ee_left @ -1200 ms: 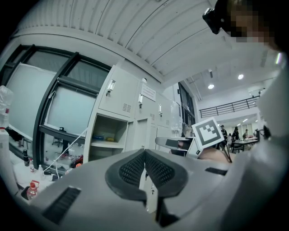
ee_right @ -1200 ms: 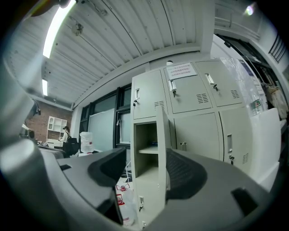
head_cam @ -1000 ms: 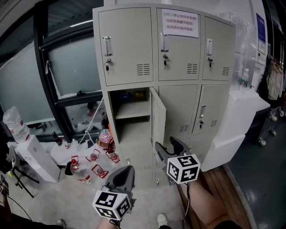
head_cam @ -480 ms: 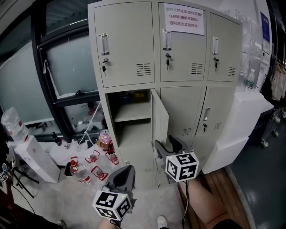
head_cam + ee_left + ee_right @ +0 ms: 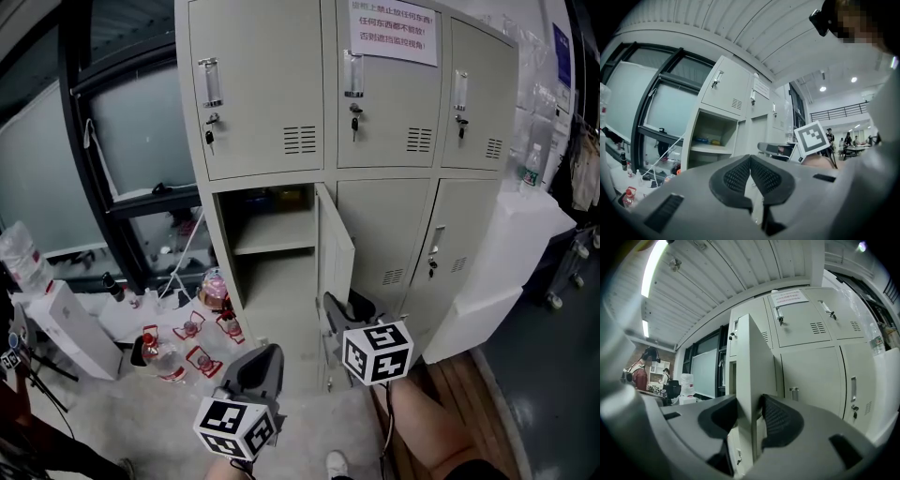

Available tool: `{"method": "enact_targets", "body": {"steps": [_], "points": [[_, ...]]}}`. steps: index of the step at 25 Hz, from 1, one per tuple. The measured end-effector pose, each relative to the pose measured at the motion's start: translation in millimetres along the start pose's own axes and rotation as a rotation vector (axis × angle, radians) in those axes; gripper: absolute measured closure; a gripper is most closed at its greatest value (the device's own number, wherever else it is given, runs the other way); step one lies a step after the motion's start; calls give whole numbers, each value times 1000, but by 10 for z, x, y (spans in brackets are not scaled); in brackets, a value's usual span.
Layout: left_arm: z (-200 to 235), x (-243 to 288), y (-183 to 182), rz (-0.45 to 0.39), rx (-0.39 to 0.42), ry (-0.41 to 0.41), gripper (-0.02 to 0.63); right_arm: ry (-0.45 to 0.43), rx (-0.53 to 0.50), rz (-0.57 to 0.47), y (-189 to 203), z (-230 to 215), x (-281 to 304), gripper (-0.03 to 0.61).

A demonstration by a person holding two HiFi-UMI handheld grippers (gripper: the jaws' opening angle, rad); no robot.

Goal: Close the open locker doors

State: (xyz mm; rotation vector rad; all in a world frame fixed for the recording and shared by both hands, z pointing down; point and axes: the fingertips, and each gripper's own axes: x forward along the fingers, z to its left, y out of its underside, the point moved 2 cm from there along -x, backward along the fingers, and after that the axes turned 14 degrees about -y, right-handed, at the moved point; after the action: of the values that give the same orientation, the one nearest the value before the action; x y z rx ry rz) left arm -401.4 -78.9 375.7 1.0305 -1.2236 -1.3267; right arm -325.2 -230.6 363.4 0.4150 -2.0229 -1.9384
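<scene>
A grey locker (image 5: pixel 272 94) stands before you beside a window (image 5: pixel 122 131), with bottles (image 5: pixel 192 333) on the floor (image 5: pixel 112 412) at its left. Its lower-left door (image 5: pixel 336 248) stands open, swung out edge-on toward you, and the other doors are closed. Your right tool (image 5: pixel 347 305) has just been closing on that door's free edge and now pinches it, pads against both faces, while your left tool (image 5: pixel 258 366) hangs lower and to the left, clear of the locker, jaws pressed together on nothing.
</scene>
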Motion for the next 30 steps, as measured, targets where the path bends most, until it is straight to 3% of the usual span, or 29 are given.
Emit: {"method": "enact_targets", "body": {"steps": [14,30], "points": [[82,60,-5,3,-1,-22,609,-26,-44,4,7,190,153,413],[464,-20,-63,-12,0,-155,609,-163,-83,-21,52,596,666,376]]}}
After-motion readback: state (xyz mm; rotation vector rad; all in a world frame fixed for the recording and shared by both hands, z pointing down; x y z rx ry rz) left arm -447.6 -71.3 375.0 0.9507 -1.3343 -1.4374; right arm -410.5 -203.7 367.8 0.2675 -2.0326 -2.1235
